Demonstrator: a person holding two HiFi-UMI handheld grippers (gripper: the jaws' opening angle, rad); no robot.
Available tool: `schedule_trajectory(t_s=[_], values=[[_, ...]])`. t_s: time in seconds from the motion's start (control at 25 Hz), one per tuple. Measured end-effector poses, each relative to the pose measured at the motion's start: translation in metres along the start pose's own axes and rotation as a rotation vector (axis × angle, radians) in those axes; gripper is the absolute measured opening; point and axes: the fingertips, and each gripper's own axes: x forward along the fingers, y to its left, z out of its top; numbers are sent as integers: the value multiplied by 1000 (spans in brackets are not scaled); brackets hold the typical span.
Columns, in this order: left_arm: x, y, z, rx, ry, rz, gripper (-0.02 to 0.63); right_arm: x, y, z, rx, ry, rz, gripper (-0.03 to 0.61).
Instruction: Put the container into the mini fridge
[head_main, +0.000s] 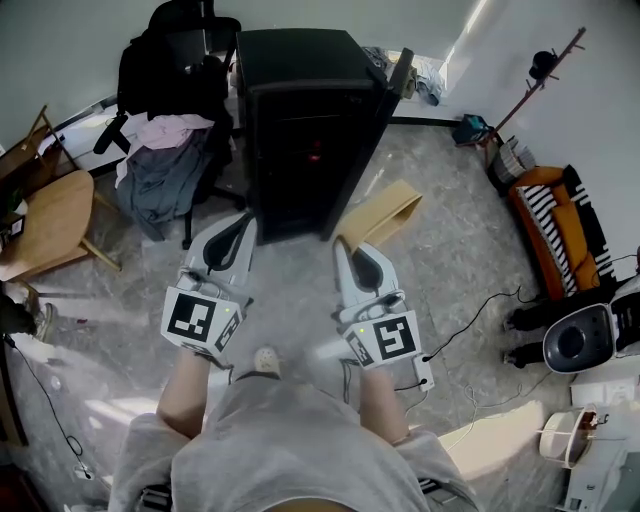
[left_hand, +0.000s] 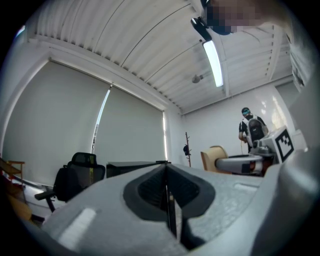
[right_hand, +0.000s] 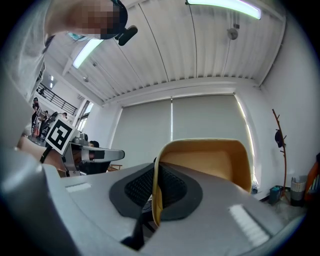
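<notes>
Before the mini fridge (head_main: 305, 120), your right gripper (head_main: 347, 247) pinches the container (head_main: 385, 210); your left gripper (head_main: 243, 228) is closed and empty. Setting it inside remains

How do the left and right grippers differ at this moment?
The left gripper is shut on nothing; the right gripper is clamped on a tan container's wall. The left gripper's tip is bare; the container juts ahead of the right gripper. Both are grey and face the black fridge.
</notes>
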Motion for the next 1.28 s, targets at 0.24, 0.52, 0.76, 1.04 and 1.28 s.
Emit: schedule_trajectory(t_s=[0.24, 0.52, 0.76, 1.04, 1.28], values=[[26, 28, -3, 1, -13, -16, 2, 32, -10, -7, -1, -3, -17, 3], [43, 55, -10, -7, -20, -32, 2, 59, -12, -16, -10, 1, -31, 3], [57, 63, -14, -18, -21, -33, 2, 71, -21, -20, -10, 8, -29, 3], [86, 68, -18, -22, -20, -2, 2, 89, -49, -23, -9, -1, 9, 3], [127, 65, -20, -22, -27, 35, 2, 106, -88, -26, -16, 5, 65, 3]])
